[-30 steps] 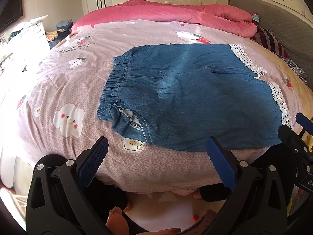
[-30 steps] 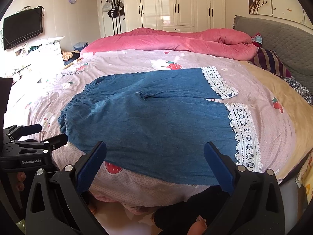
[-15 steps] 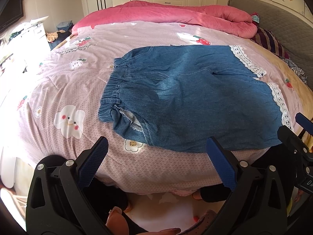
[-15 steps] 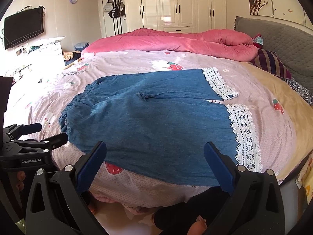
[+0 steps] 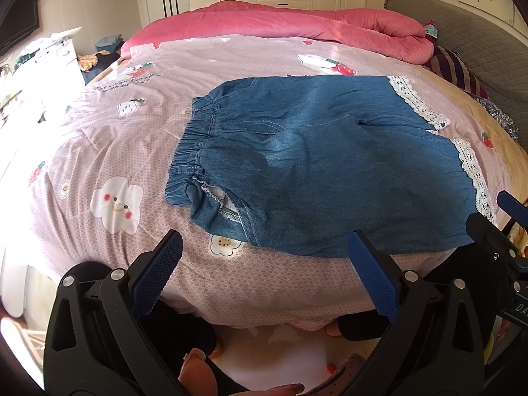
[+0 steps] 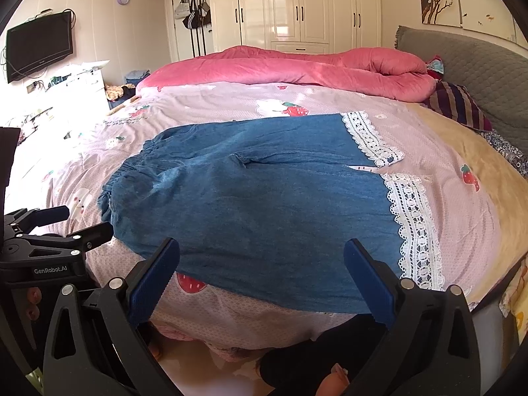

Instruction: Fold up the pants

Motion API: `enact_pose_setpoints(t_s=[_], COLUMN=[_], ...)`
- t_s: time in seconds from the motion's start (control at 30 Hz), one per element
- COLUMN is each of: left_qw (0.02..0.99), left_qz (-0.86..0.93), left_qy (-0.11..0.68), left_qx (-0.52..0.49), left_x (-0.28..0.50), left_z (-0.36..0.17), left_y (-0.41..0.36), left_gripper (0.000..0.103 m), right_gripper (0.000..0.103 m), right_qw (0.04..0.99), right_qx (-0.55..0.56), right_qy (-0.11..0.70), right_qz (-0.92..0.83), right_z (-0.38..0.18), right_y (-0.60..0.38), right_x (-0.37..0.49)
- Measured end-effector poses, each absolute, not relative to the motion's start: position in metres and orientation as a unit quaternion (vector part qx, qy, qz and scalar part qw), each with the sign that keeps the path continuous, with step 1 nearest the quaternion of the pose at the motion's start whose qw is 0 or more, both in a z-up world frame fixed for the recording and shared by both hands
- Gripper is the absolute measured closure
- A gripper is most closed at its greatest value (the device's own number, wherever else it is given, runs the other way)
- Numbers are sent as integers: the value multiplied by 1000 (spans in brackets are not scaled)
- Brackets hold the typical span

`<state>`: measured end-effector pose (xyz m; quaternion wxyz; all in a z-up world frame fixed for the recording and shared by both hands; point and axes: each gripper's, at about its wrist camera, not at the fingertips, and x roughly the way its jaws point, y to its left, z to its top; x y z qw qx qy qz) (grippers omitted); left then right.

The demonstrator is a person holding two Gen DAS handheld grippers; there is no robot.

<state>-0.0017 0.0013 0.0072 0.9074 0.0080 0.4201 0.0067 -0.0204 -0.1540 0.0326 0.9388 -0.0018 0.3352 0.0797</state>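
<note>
Blue denim pants (image 5: 330, 165) with white lace cuffs (image 5: 472, 171) lie flat on the pink bed sheet (image 5: 99, 138), elastic waistband (image 5: 194, 138) to the left, legs to the right. They also show in the right wrist view (image 6: 264, 204), lace cuffs (image 6: 415, 224) at right. My left gripper (image 5: 264, 264) is open and empty, held off the bed's near edge below the waistband end. My right gripper (image 6: 260, 264) is open and empty, at the near edge below the leg.
A rolled pink duvet (image 5: 297, 23) lies across the far side of the bed. A grey headboard (image 6: 468, 62) and striped pillow (image 6: 458, 102) are at right. White wardrobes (image 6: 297, 10) stand behind. The floor and the person's feet (image 5: 198, 366) show below.
Both grippers have tilted or moved slightly, so the pants sit a little lower in each view. The pants have not moved.
</note>
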Motion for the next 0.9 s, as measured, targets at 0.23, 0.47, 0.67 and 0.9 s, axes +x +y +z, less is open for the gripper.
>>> enact_pose_setpoints(t_s=[0.23, 0.47, 0.67, 0.9], left_qw=[907, 904, 901, 897], left_qz=[-1, -6, -4, 24], left_qy=[421, 428, 433, 441], left_qx=[1, -1, -9, -29], left_x=[7, 30, 62, 120], left_z=[4, -4, -5, -2], left_y=[4, 10, 25, 64], left_gripper=[9, 9, 9, 9], right_gripper=[4, 4, 4, 4], right_qw=[936, 932, 929, 907], right_qx=[0, -1, -9, 27], right_qy=[343, 353, 362, 389], right_qz=[81, 78, 82, 158], right_z=[27, 21, 18, 22], right_y=[-155, -156, -157, -152], right_x=[-8, 16, 44, 100])
